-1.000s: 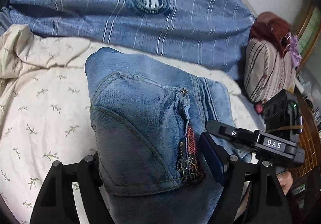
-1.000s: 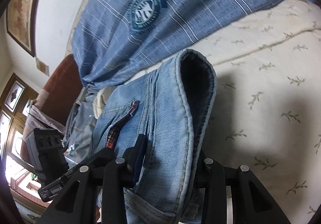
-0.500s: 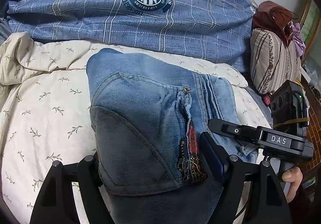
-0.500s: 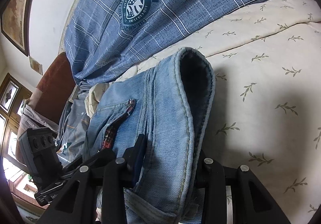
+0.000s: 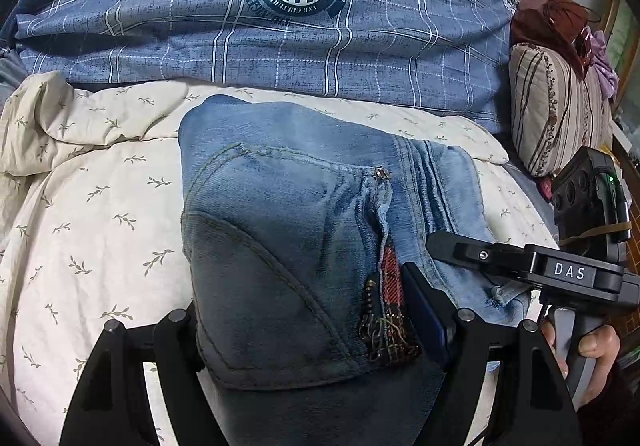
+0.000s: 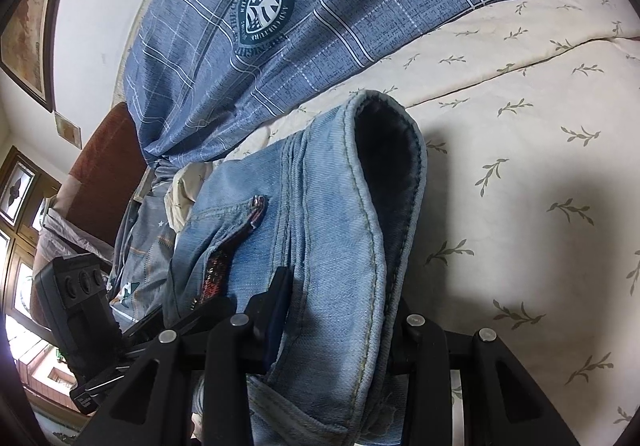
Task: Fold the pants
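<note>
Light blue jeans (image 5: 288, 230) lie bunched and folded over on the cream leaf-print bedsheet (image 5: 92, 206). In the left wrist view my left gripper (image 5: 308, 326) is shut on the thick dark-washed bundle, one finger on each side, with a pocket seam and a red patch (image 5: 390, 282) by the right finger. My right gripper (image 6: 340, 318) is shut on a folded edge of the jeans (image 6: 328, 230), whose dark inner side (image 6: 392, 162) faces right. Each gripper shows in the other's view: the right one (image 5: 520, 266) held by a hand (image 5: 588, 346), the left one (image 6: 80, 306) at lower left.
A blue plaid quilt (image 5: 280, 26) with a round crest lies across the far side of the bed. A striped cushion (image 5: 560, 114) and brown clothing (image 5: 548, 14) sit at the right. More folded clothes (image 6: 148, 238) and a red-brown headboard (image 6: 108, 174) appear left in the right wrist view.
The left wrist view has tilted a little and the blurred quilt is sharp now. Both grippers stay shut on the jeans, which have hardly moved.
</note>
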`<control>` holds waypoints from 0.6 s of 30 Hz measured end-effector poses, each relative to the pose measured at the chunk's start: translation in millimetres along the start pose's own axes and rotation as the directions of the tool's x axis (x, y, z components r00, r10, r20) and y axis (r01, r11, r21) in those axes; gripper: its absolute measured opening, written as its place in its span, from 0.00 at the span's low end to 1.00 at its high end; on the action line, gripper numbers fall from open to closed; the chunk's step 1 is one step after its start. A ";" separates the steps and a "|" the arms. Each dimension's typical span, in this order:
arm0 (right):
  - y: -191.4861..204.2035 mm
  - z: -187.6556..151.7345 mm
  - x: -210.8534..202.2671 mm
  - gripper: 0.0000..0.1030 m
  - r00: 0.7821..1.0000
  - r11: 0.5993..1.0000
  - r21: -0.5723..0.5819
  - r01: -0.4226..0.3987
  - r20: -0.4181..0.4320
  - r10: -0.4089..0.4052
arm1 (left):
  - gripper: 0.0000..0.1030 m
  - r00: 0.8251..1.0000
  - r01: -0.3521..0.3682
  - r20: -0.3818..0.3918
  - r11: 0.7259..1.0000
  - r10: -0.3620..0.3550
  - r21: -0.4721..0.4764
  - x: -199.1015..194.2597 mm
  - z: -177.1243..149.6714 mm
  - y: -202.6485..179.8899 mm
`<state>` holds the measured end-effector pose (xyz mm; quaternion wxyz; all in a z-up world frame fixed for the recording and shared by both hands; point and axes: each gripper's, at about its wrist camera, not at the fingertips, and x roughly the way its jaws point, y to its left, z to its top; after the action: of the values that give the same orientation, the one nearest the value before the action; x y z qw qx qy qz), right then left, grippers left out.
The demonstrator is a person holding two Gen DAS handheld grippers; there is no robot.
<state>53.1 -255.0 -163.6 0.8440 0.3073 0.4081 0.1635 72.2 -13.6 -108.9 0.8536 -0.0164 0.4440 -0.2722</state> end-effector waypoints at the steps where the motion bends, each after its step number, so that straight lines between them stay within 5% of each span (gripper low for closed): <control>1: -0.3 -0.2 0.3 0.38 1.000 1.000 0.002 0.000 -0.002 0.000 | 0.78 1.000 -0.006 -0.001 1.000 0.006 0.004 0.5 -0.1 -0.3; 18: -3.3 -1.3 2.5 0.38 1.000 1.000 0.014 0.008 -0.015 -0.008 | 0.78 0.999 -0.050 -0.003 0.998 0.050 0.040 3.9 -1.3 -4.1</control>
<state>53.7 -255.6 -167.8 0.8393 0.3103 0.4169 0.1594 71.2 -18.6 -111.4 0.8593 0.0124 0.4405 -0.2598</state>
